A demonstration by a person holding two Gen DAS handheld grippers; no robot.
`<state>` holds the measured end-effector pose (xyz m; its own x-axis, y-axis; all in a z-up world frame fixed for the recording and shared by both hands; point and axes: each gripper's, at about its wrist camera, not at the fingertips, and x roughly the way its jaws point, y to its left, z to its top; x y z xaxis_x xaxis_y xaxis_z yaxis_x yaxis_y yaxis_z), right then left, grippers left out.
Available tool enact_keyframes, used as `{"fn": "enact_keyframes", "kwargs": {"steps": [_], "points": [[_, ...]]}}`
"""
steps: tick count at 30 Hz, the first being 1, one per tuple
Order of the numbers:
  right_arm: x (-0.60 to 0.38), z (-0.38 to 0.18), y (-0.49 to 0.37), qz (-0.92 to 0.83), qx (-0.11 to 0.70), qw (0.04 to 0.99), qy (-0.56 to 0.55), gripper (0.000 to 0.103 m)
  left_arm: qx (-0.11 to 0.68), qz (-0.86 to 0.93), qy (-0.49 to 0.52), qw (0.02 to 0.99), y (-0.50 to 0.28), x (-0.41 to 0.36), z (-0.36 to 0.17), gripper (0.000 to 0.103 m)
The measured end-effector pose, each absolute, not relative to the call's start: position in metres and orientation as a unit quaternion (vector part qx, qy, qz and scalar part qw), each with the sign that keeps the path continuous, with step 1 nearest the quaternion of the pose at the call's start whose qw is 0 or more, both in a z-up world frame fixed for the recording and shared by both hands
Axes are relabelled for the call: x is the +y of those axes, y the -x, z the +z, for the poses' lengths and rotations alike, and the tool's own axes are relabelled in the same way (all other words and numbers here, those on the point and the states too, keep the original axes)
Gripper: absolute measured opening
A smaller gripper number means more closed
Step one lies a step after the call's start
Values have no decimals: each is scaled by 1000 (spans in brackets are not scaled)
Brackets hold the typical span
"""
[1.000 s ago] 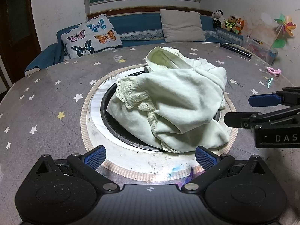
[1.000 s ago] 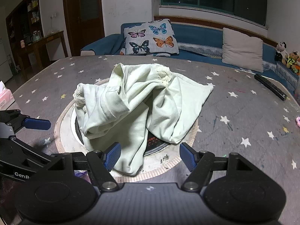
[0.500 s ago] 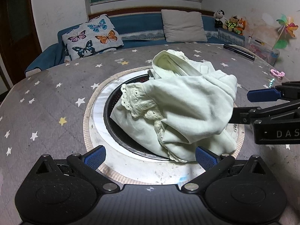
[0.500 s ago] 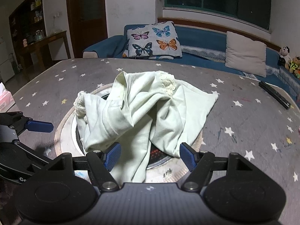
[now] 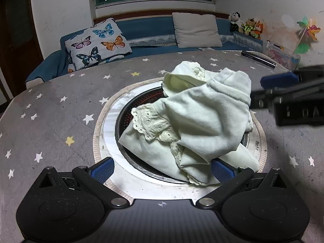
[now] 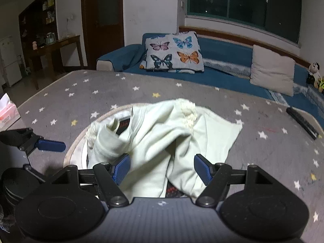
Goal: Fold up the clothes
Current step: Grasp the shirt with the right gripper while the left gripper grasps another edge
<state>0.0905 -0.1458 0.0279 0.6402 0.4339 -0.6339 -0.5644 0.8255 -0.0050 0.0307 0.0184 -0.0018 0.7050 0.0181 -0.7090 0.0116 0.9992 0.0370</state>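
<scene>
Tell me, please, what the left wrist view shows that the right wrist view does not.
Only the left wrist view shows the pinwheel and the box under it. Only the right wrist view shows the door, the side table and the tissue box. Both show the crumpled garment over the round burner, the starred tablecloth, the butterfly pillow and the remote.

A butterfly pillow point(image 5: 97, 42) and a beige cushion point(image 5: 197, 30) are leaning on the blue sofa point(image 6: 222, 77); a remote point(image 6: 302, 122) is lying on the star-patterned counter point(image 5: 50, 109).
</scene>
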Motion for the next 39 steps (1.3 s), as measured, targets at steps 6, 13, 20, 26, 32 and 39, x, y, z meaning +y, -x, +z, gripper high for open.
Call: {"fn": "enact_keyframes", "kwargs": {"steps": [6, 13, 20, 26, 32, 39], "points": [[-139, 43, -107, 279, 304, 905, 106, 71, 374, -4, -18, 927, -27, 22, 6, 103], [-112, 42, -141, 292, 314, 897, 106, 69, 365, -12, -18, 931, -22, 28, 13, 103], [-78, 33, -171, 323, 339, 879, 93, 67, 351, -3, -17, 936, -26, 47, 20, 102], [-61, 11, -184, 304, 363, 872, 124, 28, 349, -6, -20, 937, -45, 61, 15, 85], [-90, 12, -183, 289, 369, 879, 87, 4, 340, -57, -37, 938, -57, 54, 9, 66], [-125, 32, -165, 278, 345, 895, 61, 4, 337, -104, -45, 935, -60, 38, 5, 36]]}}
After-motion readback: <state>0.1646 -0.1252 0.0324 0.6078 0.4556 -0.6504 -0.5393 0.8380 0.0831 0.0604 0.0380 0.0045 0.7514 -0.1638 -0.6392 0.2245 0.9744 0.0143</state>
